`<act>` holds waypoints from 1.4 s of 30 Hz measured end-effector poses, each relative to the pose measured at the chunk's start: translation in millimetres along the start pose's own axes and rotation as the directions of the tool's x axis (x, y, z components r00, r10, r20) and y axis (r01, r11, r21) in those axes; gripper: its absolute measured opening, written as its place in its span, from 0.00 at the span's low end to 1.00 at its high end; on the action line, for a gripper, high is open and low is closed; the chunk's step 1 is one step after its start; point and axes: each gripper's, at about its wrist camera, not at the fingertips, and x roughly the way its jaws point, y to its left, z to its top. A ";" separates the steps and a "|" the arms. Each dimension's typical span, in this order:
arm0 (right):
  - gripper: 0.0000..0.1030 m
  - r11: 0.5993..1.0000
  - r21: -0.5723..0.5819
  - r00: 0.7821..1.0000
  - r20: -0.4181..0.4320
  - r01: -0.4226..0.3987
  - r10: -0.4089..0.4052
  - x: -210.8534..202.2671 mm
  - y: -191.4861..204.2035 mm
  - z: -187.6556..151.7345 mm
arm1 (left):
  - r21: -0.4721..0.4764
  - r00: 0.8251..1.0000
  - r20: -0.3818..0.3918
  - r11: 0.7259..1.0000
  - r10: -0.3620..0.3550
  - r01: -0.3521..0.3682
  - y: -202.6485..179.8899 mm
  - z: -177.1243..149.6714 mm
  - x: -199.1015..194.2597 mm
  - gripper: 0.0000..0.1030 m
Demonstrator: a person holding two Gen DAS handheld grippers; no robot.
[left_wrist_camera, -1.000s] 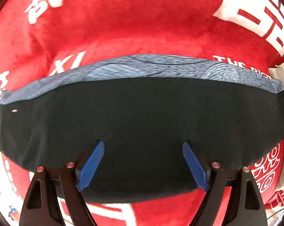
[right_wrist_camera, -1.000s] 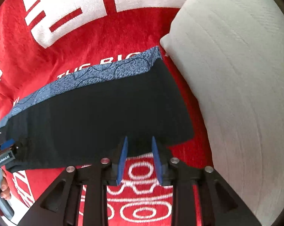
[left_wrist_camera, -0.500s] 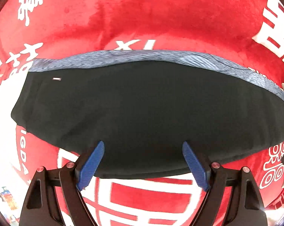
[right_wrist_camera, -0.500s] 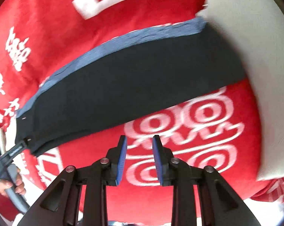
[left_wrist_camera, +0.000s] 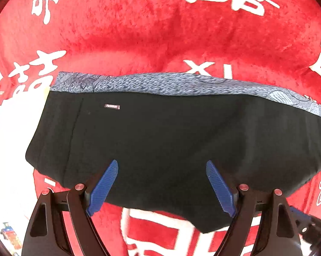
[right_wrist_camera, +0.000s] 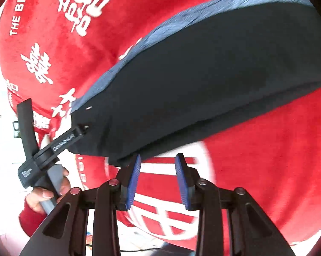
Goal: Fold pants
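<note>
Black pants (left_wrist_camera: 171, 140) with a blue patterned strip (left_wrist_camera: 160, 84) along the far edge lie folded lengthwise on the red blanket (left_wrist_camera: 139, 32). My left gripper (left_wrist_camera: 162, 166) hovers over their near part, jaws wide open, nothing between the blue pads (left_wrist_camera: 102, 186). In the right wrist view the same pants (right_wrist_camera: 203, 81) stretch from lower left to upper right. My right gripper (right_wrist_camera: 157, 160) sits just off their near edge over the blanket, jaws opening, nothing between them. The left gripper's body (right_wrist_camera: 51, 147) and the hand holding it show at the left, by the pants' end.
The red blanket (right_wrist_camera: 267, 170) with white characters and lettering covers the surface all round. Its left edge gives way to bright white floor (left_wrist_camera: 9, 149). A red sleeve (right_wrist_camera: 30, 219) is at the lower left of the right wrist view.
Both grippers have swept left along the pants toward the end with the small label. The white pillow has left the right wrist view. The right jaws have widened slightly.
</note>
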 end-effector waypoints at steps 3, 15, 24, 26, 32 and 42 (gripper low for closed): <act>0.36 1.000 0.009 1.000 0.007 -0.026 0.026 21.6 9.6 4.7 | 0.007 1.000 -0.007 1.000 -0.014 0.014 7.4 -2.3 6.3 0.84; 0.36 0.966 0.210 0.988 0.069 -0.152 0.141 46.5 -8.4 15.2 | 0.030 0.998 -0.004 0.997 -0.068 0.068 3.4 -4.0 14.1 0.84; 0.08 0.990 0.131 0.992 0.118 -0.060 0.045 22.8 20.2 23.8 | 0.117 0.997 0.001 0.990 -0.077 0.076 -22.4 -0.5 8.9 0.84; 0.08 0.993 0.114 0.994 0.105 -0.020 0.008 21.0 19.9 11.7 | 0.149 0.997 -0.020 0.986 -0.076 0.078 -26.9 -12.8 8.4 0.84; 0.08 0.992 0.120 0.997 0.068 0.034 -0.042 43.4 -4.4 1.3 | 0.213 1.000 0.011 0.977 -0.022 0.019 -30.3 -46.9 18.8 0.90; 0.21 0.978 -0.030 0.969 0.146 0.204 -0.198 -38.9 1.6 13.2 | 0.157 0.997 0.033 0.985 -0.071 0.065 -24.3 -7.8 -5.7 0.91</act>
